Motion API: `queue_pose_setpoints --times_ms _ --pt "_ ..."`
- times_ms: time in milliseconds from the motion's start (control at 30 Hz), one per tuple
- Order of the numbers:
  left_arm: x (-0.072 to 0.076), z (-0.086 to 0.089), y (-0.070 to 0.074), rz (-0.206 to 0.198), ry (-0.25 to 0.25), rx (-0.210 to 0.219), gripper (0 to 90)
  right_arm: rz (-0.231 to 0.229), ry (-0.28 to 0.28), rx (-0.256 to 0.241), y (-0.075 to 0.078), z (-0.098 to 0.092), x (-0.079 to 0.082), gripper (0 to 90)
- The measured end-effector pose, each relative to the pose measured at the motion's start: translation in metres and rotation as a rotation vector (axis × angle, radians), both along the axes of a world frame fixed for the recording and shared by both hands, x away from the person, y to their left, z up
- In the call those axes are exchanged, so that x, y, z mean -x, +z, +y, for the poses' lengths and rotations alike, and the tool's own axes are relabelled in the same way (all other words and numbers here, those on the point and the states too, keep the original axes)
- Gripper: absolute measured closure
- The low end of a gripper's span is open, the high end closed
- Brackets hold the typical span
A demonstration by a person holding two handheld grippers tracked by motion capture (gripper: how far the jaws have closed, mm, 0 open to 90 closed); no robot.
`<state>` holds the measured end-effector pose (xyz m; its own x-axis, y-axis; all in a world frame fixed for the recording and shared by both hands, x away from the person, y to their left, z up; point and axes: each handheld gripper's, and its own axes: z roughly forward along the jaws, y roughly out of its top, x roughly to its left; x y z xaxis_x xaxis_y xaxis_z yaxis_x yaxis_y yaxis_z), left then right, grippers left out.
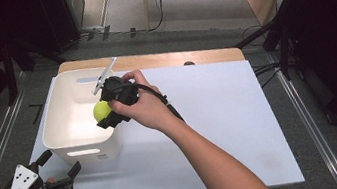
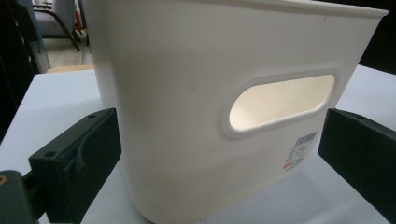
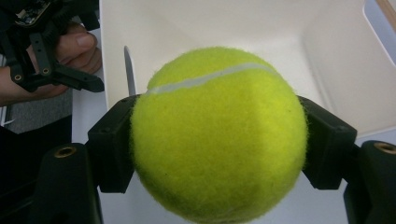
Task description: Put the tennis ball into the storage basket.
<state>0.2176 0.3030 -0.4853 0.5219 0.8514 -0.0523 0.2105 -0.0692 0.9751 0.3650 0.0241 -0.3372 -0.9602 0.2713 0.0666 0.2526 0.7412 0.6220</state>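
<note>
Two tools are at work over the white bench. One, the right tool, is clenched on a yellow-green tennis ball — its black jaws press the ball's two sides, holding it above the open white bin, just inside the bin's right wall. At the bench's near left corner the left tool is released, jaws spread wide, facing the bin's slotted handle wall — apart from it.
</note>
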Motion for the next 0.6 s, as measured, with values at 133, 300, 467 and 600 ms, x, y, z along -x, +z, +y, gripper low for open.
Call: queue_pose_setpoints --times_ms 133,300,467,600 --pt "0.0 0.0 0.0 0.0 0.0 0.001 0.0 0.003 0.006 0.001 -0.002 0.004 0.0 23.9" --pt "0.0 0.0 0.0 0.0 0.0 -0.001 0.0 0.016 0.008 0.008 -0.005 0.01 0.001 23.9" --pt "0.0 0.0 0.0 0.0 0.0 0.002 0.0 0.02 0.015 0.012 -0.009 0.016 0.001 23.9" --pt "0.0 0.0 0.0 0.0 0.0 0.002 0.0 0.025 0.018 0.012 -0.013 0.02 -0.001 23.9"
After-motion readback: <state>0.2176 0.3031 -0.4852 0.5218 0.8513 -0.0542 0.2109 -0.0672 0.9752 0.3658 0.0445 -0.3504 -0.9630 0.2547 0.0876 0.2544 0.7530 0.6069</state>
